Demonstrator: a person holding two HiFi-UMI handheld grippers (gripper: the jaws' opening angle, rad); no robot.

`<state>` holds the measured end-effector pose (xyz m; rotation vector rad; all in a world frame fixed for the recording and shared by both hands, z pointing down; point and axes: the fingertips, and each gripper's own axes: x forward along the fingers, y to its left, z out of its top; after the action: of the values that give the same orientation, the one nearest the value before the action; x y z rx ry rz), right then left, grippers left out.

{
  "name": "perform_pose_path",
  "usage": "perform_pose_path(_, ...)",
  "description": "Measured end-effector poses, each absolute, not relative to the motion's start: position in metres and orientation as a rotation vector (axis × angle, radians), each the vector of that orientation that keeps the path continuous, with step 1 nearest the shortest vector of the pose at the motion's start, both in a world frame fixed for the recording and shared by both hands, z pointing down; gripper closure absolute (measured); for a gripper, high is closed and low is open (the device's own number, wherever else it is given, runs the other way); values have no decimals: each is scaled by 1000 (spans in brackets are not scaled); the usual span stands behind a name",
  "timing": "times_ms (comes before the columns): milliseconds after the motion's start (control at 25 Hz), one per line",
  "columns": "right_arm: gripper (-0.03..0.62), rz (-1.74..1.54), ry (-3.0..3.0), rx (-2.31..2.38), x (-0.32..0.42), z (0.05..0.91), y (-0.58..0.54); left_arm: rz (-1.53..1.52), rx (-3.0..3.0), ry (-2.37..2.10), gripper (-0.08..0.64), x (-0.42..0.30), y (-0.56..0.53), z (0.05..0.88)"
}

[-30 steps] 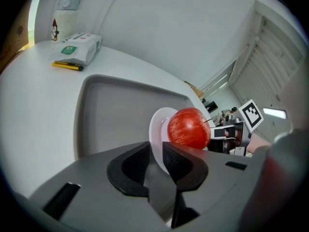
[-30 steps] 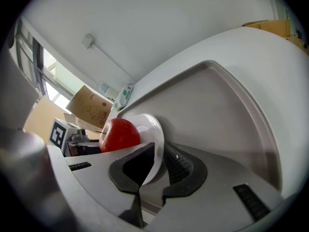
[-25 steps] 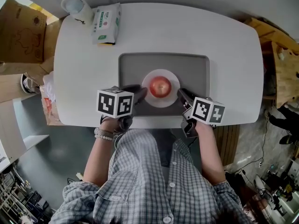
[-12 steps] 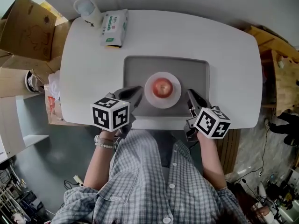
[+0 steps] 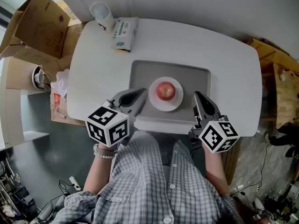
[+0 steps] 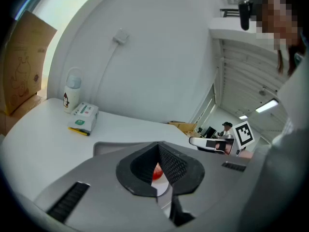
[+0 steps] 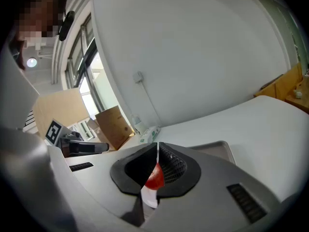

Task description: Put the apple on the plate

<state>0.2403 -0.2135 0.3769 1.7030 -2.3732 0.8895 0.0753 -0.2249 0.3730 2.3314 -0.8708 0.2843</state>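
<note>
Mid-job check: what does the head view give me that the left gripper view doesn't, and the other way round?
Head view only: the whole plate under the apple, the full grey tray, and the left gripper beside the plate. Left gripper view only: its jaws closed tip to tip on nothing, plus a wall fitting with a cable. Both: the apple, the tissue pack, the white bottle and the right gripper.
</note>
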Motion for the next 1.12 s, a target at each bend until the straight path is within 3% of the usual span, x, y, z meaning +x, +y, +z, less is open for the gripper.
perform_pose_path(480, 563, 672, -2504, 1771, 252, 302, -210, 115, 2443, -956, 551, 78, -221, 301)
perform_pose_path(1120, 566, 714, -2512, 1767, 259, 305, -208, 18, 2368, -927, 551, 79, -220, 302)
